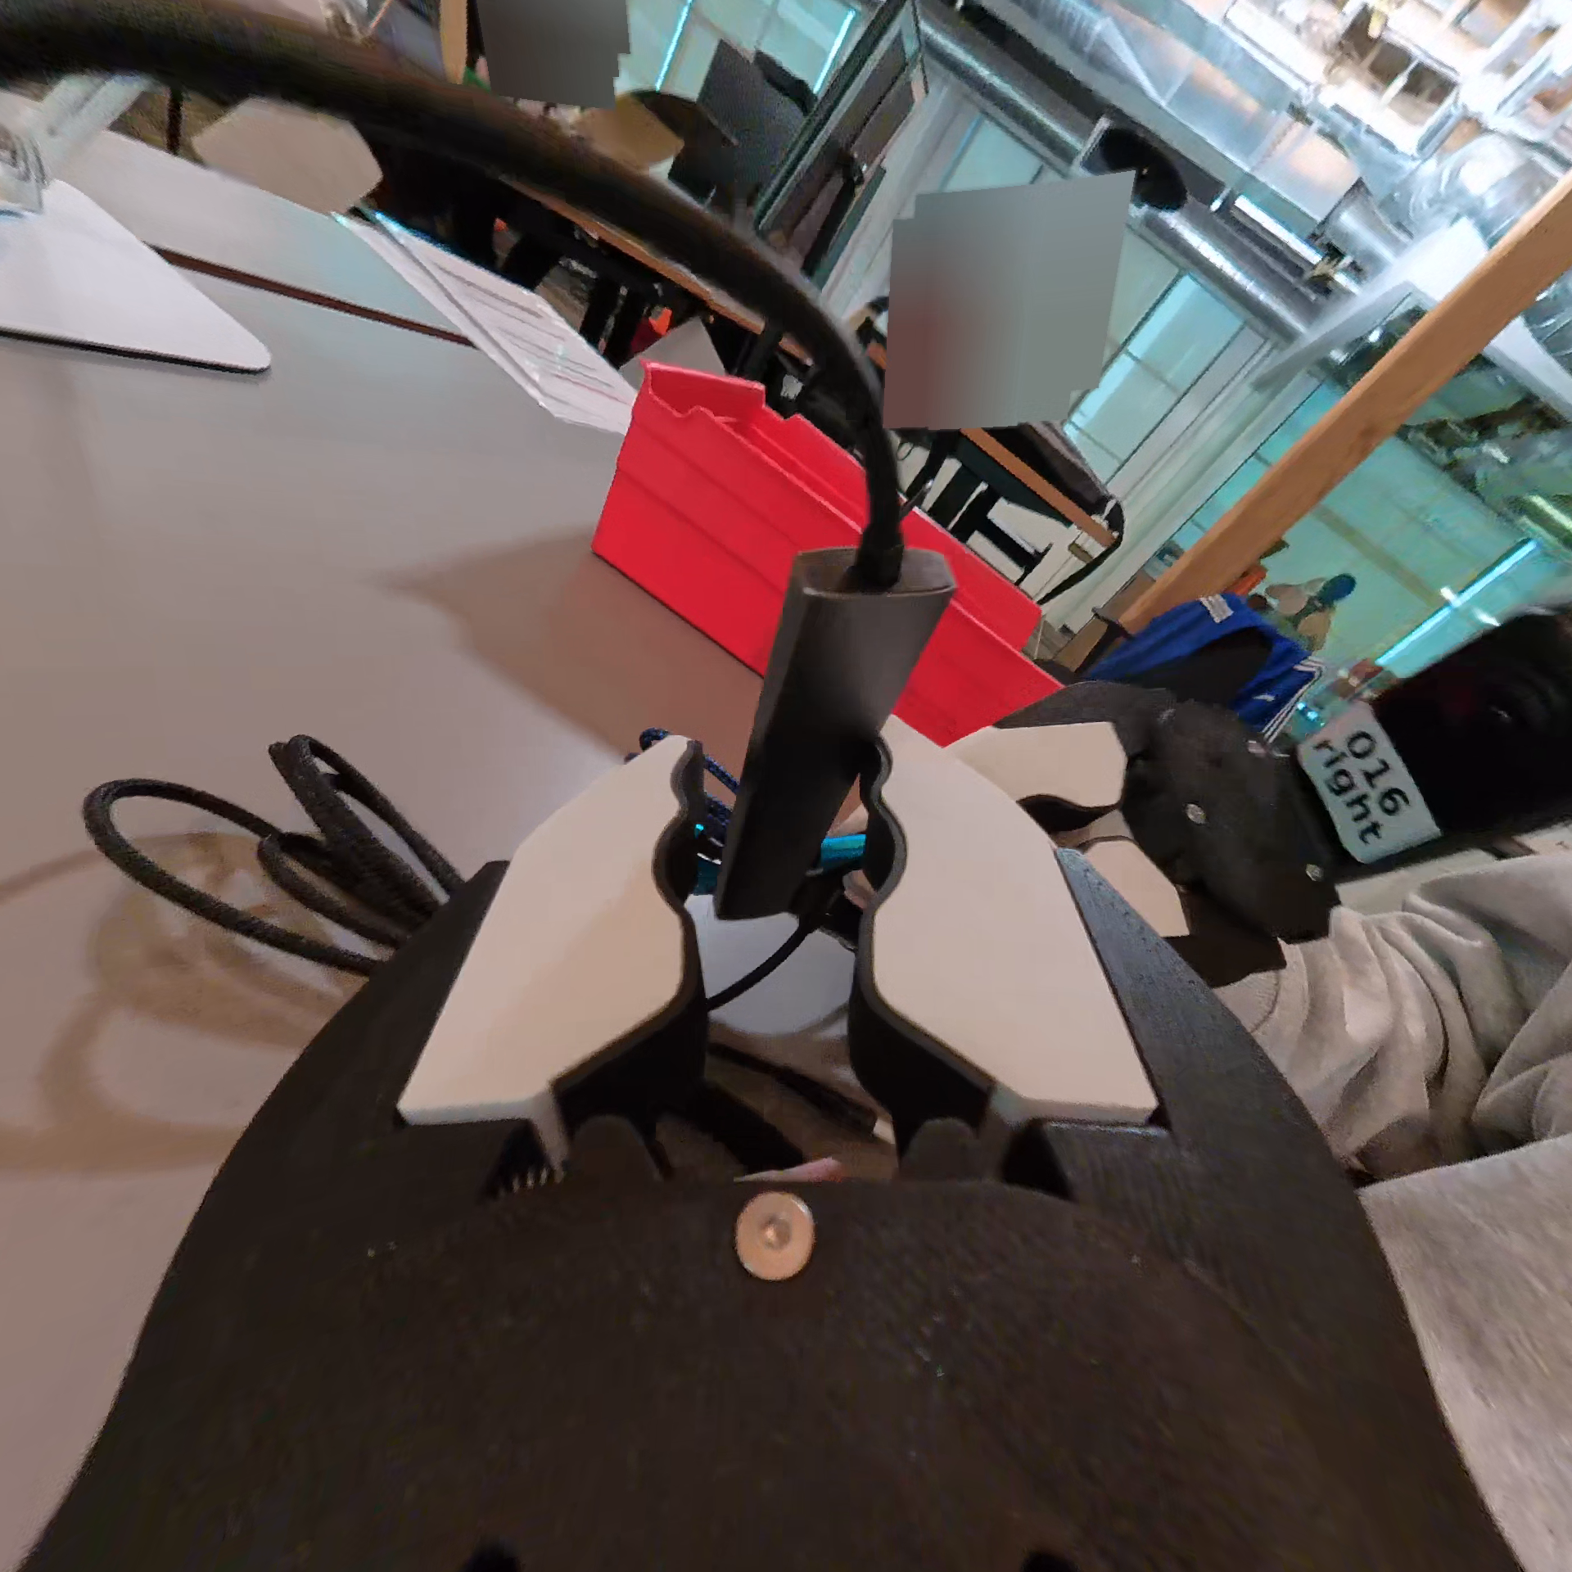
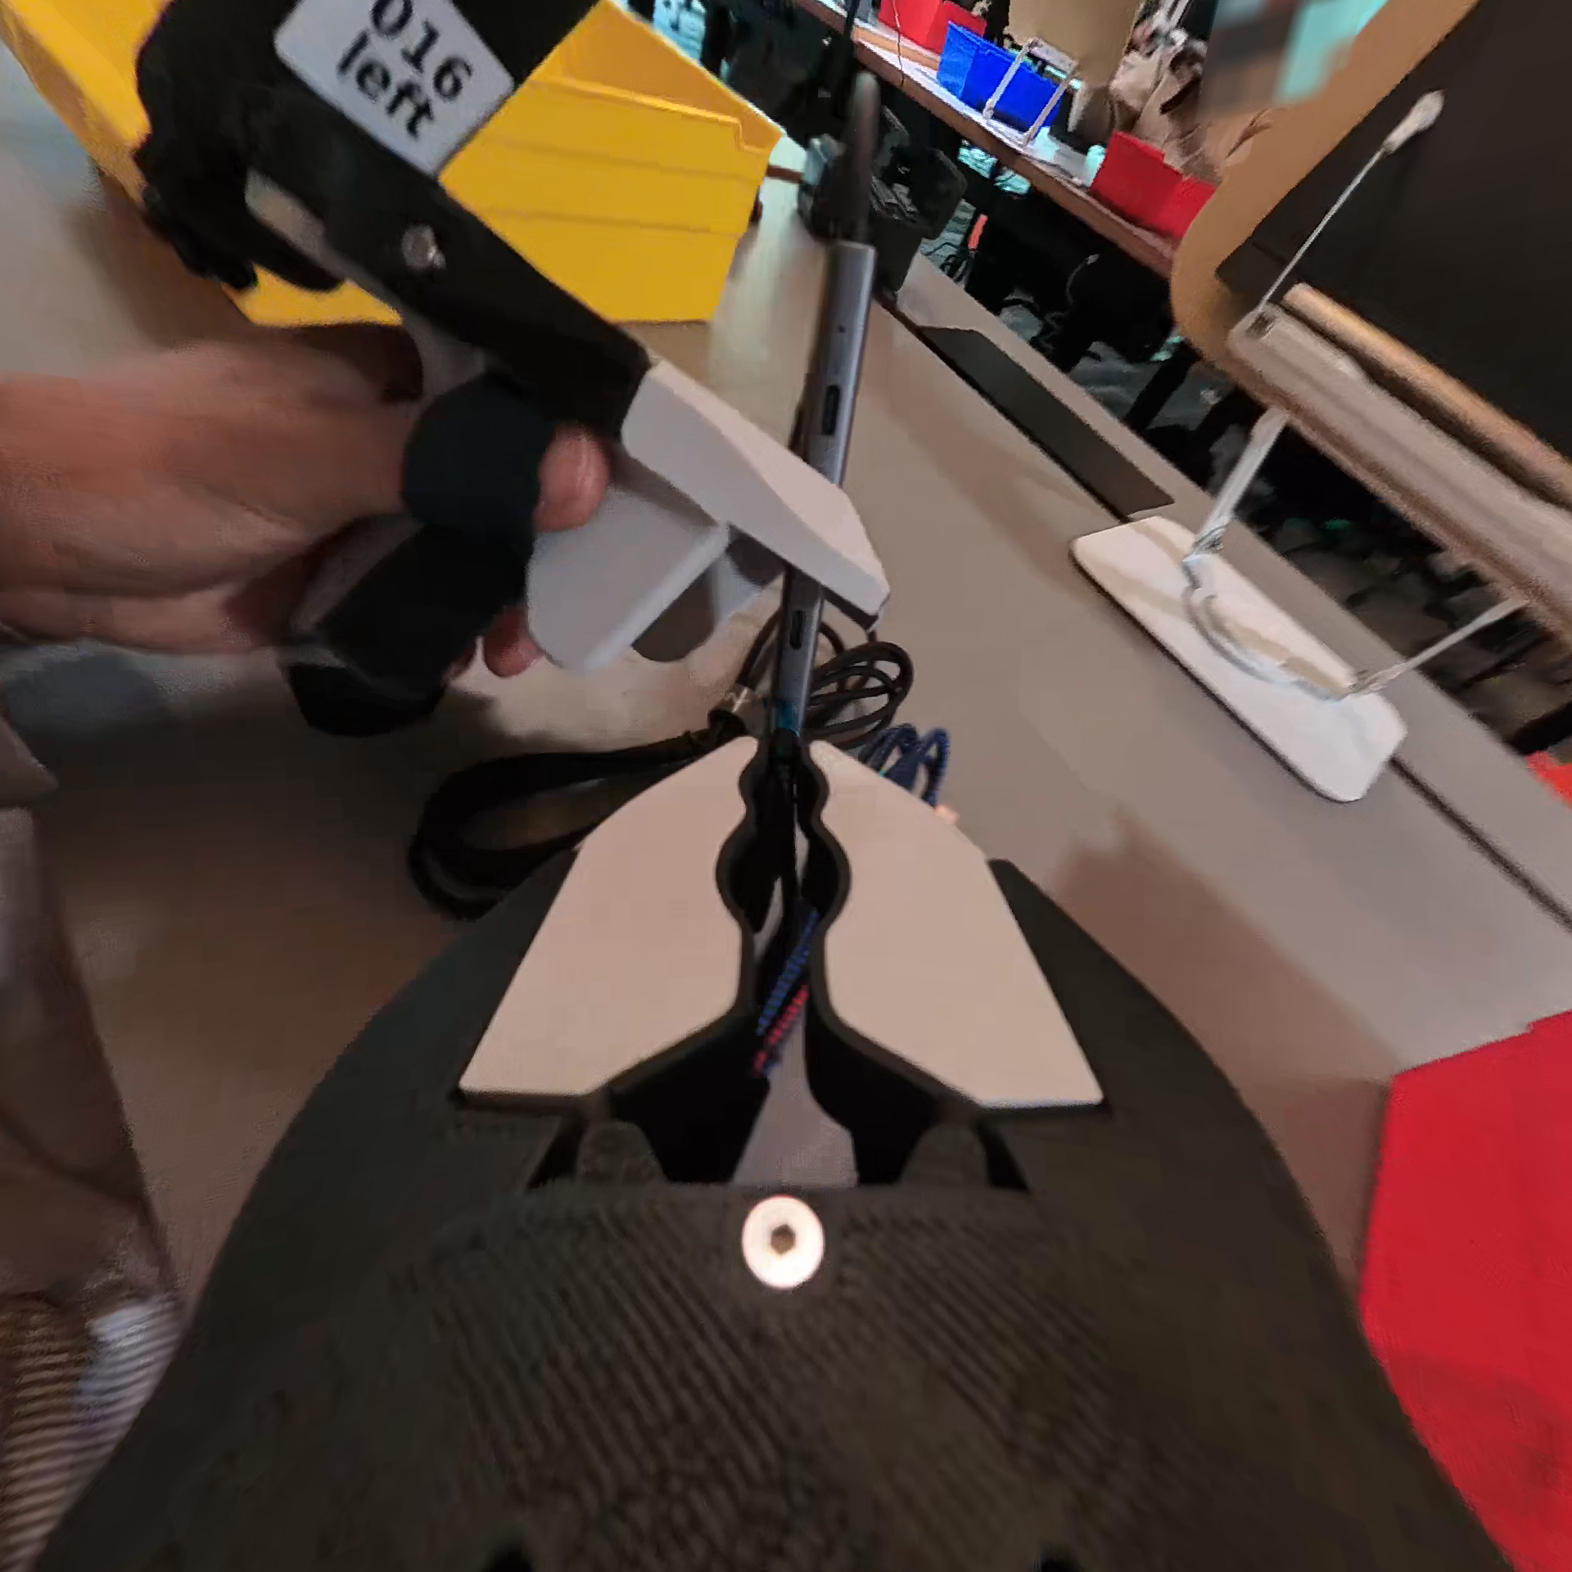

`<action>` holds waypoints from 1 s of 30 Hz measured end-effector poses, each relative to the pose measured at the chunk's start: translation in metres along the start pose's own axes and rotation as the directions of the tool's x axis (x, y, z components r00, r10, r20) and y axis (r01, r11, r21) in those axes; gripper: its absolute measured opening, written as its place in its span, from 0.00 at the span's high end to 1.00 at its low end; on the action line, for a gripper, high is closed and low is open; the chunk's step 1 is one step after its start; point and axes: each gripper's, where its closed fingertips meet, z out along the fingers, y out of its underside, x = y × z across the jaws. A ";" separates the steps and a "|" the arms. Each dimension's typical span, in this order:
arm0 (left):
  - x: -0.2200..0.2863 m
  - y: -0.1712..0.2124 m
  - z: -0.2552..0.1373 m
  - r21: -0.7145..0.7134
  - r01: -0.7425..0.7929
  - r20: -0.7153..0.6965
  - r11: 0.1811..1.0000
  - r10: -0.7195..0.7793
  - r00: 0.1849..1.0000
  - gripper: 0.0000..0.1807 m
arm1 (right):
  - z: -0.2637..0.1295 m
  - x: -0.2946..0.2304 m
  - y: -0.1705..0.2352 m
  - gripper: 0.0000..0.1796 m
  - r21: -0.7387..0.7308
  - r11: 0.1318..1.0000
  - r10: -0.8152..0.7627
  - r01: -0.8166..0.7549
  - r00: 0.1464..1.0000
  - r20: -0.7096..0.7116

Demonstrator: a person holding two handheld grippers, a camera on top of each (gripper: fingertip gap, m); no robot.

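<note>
Left wrist view shows the left gripper (image 1: 778,795) with its jaws closed on a dark grey hub (image 1: 829,731), held tilted above the bench (image 1: 298,544), its thick black cable (image 1: 595,204) arching up and away. Right wrist view shows the right gripper (image 2: 783,770), jaws nearly closed on a blue-tipped plug and braided cord (image 2: 787,995) at the hub's lower end. Coiled black cables (image 1: 281,851) lie beneath; a red bin (image 1: 766,527) sits toward the bench's far edge, a yellow bin (image 2: 612,204) behind the left gripper.

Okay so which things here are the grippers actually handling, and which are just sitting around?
In hand:
left gripper gripping the dark hub
right gripper pinching the blue braided cable at the hub's lower end

Lying about:
red bin
yellow bin
coiled black cable
clear stand
</note>
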 end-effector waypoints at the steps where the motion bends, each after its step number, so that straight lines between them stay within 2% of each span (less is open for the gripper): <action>1: -0.002 0.002 0.000 -0.016 -0.005 0.015 1.000 0.005 1.000 0.81 | 0.000 0.000 0.001 0.97 -0.015 0.998 -0.054 0.054 0.998 -0.026; 6: -0.006 0.015 0.005 -0.091 0.003 0.056 0.996 0.002 0.998 0.84 | 0.002 -0.003 0.005 0.96 -0.083 0.946 -0.322 0.313 0.938 -0.131; 9: -0.007 0.016 0.006 -0.095 0.021 0.068 0.995 -0.015 0.998 0.84 | 0.003 -0.002 0.006 0.96 -0.109 0.911 -0.411 0.397 0.896 -0.168; 13: -0.008 0.016 0.007 -0.095 0.002 0.085 0.995 0.006 0.996 0.85 | 0.003 -0.002 0.005 0.96 -0.085 0.934 -0.357 0.348 0.918 -0.169; 19: -0.003 0.016 0.010 -0.084 -0.001 0.073 0.996 0.007 0.997 0.85 | 0.002 0.002 0.002 0.90 -0.044 0.980 -0.198 0.194 0.969 -0.146; 30: 0.003 0.017 0.014 -0.082 -0.029 0.051 0.996 0.034 0.998 0.85 | 0.007 0.003 0.010 0.94 -0.073 0.997 -0.015 0.007 0.994 -0.108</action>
